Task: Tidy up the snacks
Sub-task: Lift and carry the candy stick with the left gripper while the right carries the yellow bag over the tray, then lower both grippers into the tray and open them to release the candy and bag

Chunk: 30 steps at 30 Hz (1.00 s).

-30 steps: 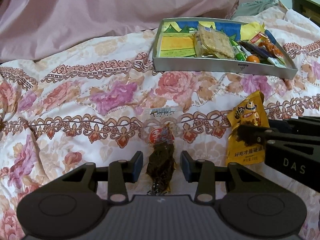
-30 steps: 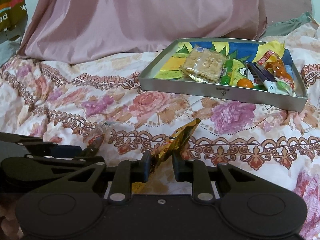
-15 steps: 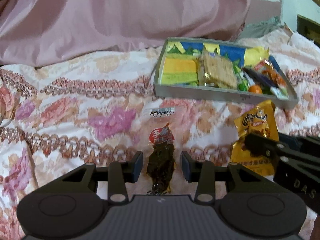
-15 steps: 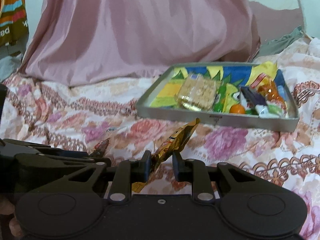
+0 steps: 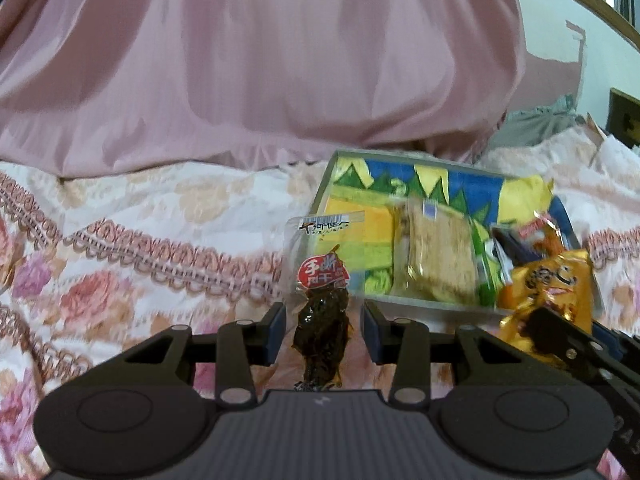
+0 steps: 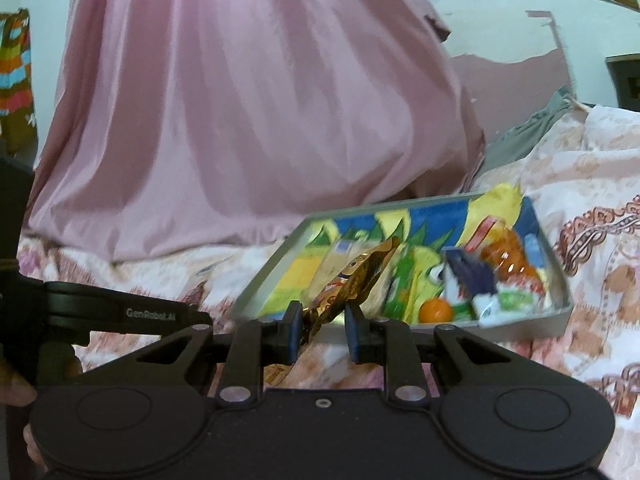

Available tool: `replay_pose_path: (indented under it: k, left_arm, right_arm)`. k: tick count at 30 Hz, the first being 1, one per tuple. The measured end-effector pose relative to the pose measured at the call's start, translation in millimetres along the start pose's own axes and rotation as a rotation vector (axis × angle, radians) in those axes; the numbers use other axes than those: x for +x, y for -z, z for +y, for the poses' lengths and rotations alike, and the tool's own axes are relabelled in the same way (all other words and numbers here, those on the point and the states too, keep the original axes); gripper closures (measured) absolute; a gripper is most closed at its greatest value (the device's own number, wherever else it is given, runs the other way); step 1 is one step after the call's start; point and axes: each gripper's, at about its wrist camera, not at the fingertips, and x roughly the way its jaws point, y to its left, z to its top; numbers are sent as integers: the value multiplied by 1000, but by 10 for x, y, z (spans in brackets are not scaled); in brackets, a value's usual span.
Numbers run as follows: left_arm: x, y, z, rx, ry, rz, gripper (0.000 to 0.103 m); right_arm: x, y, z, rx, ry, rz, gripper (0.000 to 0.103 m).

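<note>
My left gripper (image 5: pixel 323 328) is shut on a clear packet of dark dried meat with a red label (image 5: pixel 323 276), held upright above the floral bedspread (image 5: pixel 120 264), just in front of the tray's left end. My right gripper (image 6: pixel 320 330) is shut on a crinkled golden snack packet (image 6: pixel 352 280), whose top leans over the near wall of the grey metal tray (image 6: pixel 520 326). The left wrist view shows the same golden packet (image 5: pixel 548 288) at the right, before the tray (image 5: pixel 320 196).
The tray holds a cracker pack (image 5: pixel 436 256), a small orange (image 6: pixel 435 311), a dark blue packet (image 6: pixel 468 276) and several other snacks; its left part shows bare painted bottom. A large pink cloth (image 5: pixel 260 60) hangs behind. A hand (image 6: pixel 16 392) grips the left tool.
Both grippers have risen and moved toward the tray, carrying their packets off the bedspread. The tray now looks much nearer in both views.
</note>
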Motion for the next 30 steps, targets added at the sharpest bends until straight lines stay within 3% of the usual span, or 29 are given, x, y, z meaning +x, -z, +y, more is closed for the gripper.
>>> replay_pose_path:
  k: [14, 30]
  left_arm:
    - [593, -351, -222, -20, -19, -47, 59]
    - [1168, -484, -359, -46, -25, -54, 58]
  right_arm:
    - [427, -196, -359, 81, 29, -114, 79]
    - [781, -54, -592, 172, 38, -60, 79]
